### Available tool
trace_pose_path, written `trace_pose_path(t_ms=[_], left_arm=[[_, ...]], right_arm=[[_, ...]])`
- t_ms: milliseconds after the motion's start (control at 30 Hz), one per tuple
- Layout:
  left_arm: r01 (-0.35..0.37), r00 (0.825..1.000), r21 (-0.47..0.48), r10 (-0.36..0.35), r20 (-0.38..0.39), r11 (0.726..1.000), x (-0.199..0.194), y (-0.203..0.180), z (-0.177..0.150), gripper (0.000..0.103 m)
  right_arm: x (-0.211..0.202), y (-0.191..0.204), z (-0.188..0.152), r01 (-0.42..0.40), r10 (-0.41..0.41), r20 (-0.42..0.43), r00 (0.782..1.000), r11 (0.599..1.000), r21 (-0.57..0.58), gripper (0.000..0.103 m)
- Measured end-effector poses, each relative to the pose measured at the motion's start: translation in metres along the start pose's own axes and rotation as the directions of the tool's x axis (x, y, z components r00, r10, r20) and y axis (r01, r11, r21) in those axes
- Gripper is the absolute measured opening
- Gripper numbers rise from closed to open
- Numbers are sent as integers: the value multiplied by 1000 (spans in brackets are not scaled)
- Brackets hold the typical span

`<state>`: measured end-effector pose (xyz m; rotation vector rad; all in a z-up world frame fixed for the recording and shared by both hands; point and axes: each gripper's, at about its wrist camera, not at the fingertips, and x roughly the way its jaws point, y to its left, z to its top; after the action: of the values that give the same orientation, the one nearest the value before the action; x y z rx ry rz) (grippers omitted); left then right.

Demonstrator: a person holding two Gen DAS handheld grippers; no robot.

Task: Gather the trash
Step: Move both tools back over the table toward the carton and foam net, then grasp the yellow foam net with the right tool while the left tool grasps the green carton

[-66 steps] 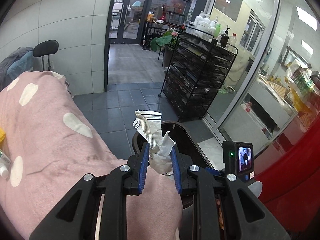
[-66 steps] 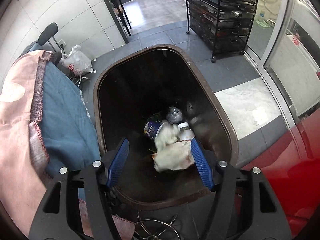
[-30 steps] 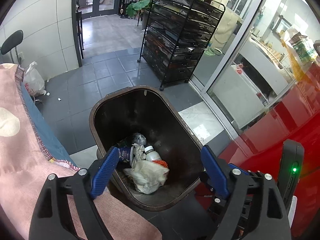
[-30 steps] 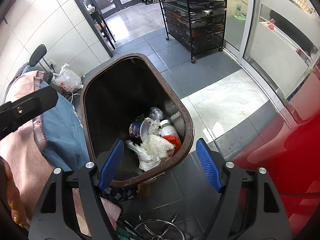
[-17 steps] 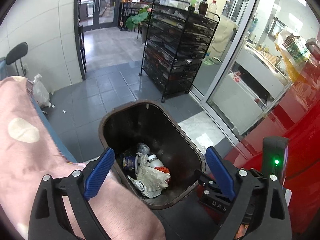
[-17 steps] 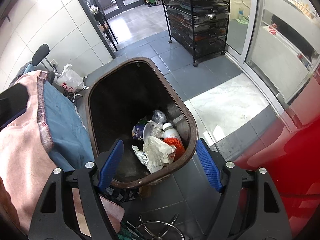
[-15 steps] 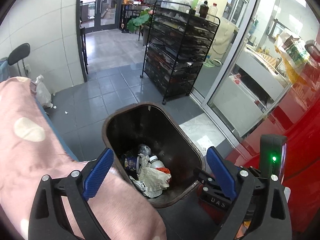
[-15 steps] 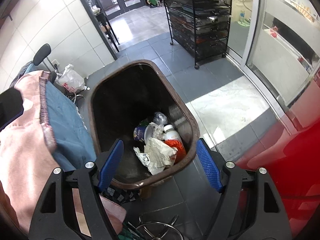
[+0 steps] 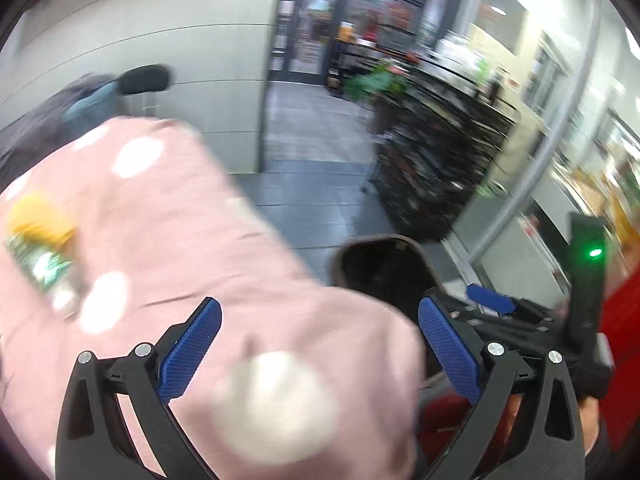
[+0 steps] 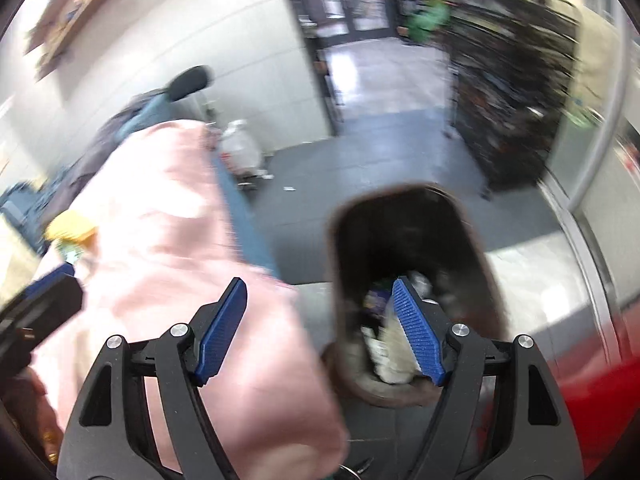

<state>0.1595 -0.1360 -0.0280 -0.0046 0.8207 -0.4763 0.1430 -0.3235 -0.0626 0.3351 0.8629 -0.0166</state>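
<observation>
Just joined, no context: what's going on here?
A person with a gripper in each hand is collecting trash. Both the left gripper and right gripper are open with nothing between the jaws; the left jaws have just been opening. Crumpled paper and other rubbish sit in the brown bin beside the pink cloth. A yellow-capped item lies on the cloth, too blurred to identify.

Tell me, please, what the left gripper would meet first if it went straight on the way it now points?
Most likely the pink spotted cloth, which fills the gap between the open left gripper's fingers. The picture is blurred, so depth is uncertain.
</observation>
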Motion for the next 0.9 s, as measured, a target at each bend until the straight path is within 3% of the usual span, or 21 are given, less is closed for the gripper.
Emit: trace_pose_path(t_ms=[167, 300, 400, 567, 667, 800, 900], left_arm=[[-150, 988, -107, 153, 17, 983, -27, 59, -9, 97], [-290, 954, -210, 300, 19, 934, -49, 107, -16, 97], [-308, 946, -298, 324, 4, 904, -58, 139, -22, 97], [-352, 929, -354, 369, -22, 866, -72, 171, -33, 97], [-352, 928, -409, 372, -33, 842, -83, 197, -46, 97], [-339, 933, -436, 358, -40, 834, -84, 209, -51, 97], [-341, 933, -422, 356, -45, 840, -80, 211, -51, 97]], right_arm=[[4, 66, 19, -94, 96, 8, 995, 985, -141, 75], [11, 120, 28, -175, 178, -9, 984, 954, -245, 75], [20, 163, 29, -235, 232, -49, 972, 919, -316, 75], [35, 222, 34, -312, 294, -107, 950, 868, -387, 75], [46, 257, 38, -361, 325, -158, 932, 836, -413, 75], [70, 308, 37, -421, 348, -238, 907, 783, -459, 75], [83, 343, 36, -422, 340, -251, 906, 751, -507, 75]])
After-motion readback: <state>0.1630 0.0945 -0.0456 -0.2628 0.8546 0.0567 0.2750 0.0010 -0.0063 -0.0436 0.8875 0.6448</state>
